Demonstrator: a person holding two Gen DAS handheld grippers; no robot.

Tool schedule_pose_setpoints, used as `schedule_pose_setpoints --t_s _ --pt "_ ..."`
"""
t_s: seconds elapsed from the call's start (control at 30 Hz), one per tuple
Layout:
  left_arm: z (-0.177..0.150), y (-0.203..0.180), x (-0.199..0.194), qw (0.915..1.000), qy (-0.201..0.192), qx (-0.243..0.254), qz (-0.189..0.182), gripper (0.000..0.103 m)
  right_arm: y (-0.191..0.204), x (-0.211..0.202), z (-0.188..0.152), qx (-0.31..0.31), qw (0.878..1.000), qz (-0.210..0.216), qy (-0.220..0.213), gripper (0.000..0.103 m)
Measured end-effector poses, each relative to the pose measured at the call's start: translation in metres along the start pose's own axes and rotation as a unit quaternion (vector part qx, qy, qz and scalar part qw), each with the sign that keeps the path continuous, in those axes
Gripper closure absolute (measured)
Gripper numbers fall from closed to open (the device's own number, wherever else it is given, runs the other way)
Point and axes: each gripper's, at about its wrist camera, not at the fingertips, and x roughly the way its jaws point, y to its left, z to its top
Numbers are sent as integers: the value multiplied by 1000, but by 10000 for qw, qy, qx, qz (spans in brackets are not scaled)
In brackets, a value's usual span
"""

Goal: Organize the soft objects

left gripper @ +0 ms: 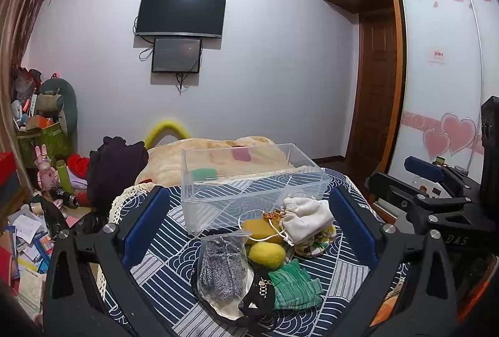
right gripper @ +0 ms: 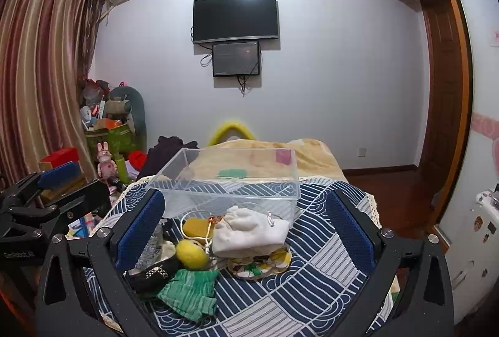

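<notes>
A pile of soft things lies on a blue patterned cloth (left gripper: 174, 268) in front of an empty clear plastic box (left gripper: 246, 178): a white drawstring pouch (left gripper: 307, 220), a yellow sponge (left gripper: 260, 229), a yellow ball (left gripper: 267, 254), a green knit cloth (left gripper: 294, 285), a grey knit item in a plastic bag (left gripper: 221, 266) and a flowered round pad (left gripper: 315, 243). My left gripper (left gripper: 249, 224) is open and empty, above the pile. My right gripper (right gripper: 246, 224) is open and empty, over the pouch (right gripper: 249, 232), ball (right gripper: 191, 254) and green cloth (right gripper: 190, 290), near the box (right gripper: 224, 184).
A beige blanket (left gripper: 218, 156) lies behind the box. Dark clothes (left gripper: 115, 168) are heaped at the left. The floor at the left is cluttered with toys, boxes and papers (left gripper: 28, 231). A wardrobe (left gripper: 436, 71) and a door stand at the right.
</notes>
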Motion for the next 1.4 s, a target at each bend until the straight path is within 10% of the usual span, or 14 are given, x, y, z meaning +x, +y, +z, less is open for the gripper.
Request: schedule_pose_setpoints --t_s 1.13,1.4 --pt "-10 7 13 9996 189 -22 -194 0 -5 16 -12 107 9997 -36 235 0" --pt "-33 20 50 9956 878 -177 -266 22 -16 40 -26 243 9976 53 654 13"
